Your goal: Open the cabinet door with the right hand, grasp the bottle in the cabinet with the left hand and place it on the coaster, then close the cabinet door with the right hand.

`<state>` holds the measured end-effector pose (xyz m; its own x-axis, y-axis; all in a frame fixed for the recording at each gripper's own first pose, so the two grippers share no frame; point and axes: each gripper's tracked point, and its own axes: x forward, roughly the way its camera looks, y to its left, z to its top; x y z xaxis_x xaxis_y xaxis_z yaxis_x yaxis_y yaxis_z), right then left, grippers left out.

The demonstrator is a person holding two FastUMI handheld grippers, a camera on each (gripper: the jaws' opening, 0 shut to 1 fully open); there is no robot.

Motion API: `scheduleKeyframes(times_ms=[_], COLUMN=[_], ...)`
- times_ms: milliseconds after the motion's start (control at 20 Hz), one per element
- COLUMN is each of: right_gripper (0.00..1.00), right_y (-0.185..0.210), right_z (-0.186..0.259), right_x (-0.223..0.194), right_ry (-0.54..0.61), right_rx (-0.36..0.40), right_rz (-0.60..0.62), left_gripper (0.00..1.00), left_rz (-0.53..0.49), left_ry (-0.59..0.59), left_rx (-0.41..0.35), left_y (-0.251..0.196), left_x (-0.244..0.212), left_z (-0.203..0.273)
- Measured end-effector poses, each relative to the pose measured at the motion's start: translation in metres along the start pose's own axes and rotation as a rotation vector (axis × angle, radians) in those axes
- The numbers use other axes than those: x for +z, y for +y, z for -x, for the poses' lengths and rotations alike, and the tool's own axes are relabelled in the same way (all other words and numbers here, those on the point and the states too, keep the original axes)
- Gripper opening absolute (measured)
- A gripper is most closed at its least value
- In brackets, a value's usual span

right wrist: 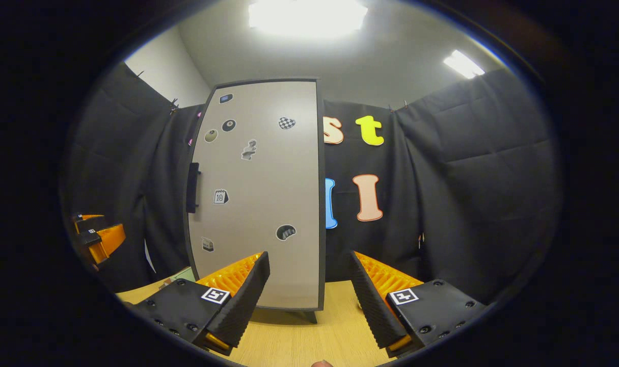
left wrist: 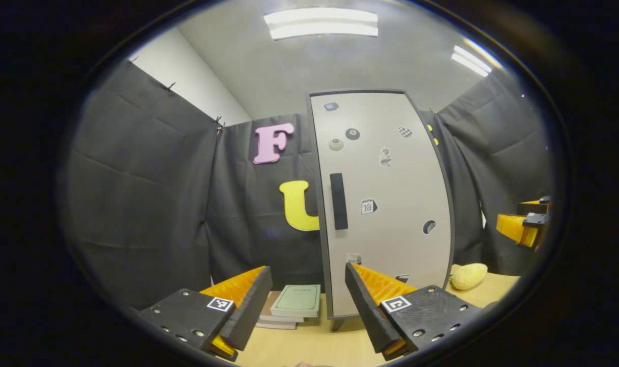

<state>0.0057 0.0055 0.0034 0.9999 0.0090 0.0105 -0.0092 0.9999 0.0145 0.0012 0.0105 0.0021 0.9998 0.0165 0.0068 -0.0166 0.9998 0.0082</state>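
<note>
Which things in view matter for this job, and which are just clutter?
Job: tall grey cabinet door, shut; its dark vertical handle; left hand-held gripper and right hand-held gripper, both open.
Clutter: stacked books; yellow knobbly object.

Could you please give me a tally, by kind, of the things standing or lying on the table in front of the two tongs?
Cabinet, door shut: 1
Books in the stack: 3, as far as I can tell
Yellow corn-like item: 1
Total: 5
</note>
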Motion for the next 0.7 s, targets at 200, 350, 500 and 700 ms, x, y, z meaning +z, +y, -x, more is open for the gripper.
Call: scheduleKeyframes(times_ms=[200, 350, 500, 700], right_gripper=[0.98, 0.98, 0.98, 0.97], right_y=[0.003, 0.009, 0.016, 0.032], right_z=[-0.001, -0.003, -0.007, -0.016], right_x=[0.004, 0.008, 0.013, 0.022], right_ry=[-0.001, -0.004, -0.014, -0.024], right_rx=[0.007, 0.020, 0.038, 0.076], right_rz=[-0.002, -0.005, -0.002, -0.007], left_gripper=[0.89, 0.89, 0.89, 0.87], left_rz=[0.001, -0.003, -0.009, -0.018], left_ry=[-0.001, -0.005, -0.006, -0.006], left_rx=[0.006, 0.019, 0.041, 0.084], left_y=[0.006, 0.014, 0.029, 0.056], left_x=[0.001, 0.005, 0.006, 0.008], left_z=[0.004, 0.007, 0.013, 0.019])
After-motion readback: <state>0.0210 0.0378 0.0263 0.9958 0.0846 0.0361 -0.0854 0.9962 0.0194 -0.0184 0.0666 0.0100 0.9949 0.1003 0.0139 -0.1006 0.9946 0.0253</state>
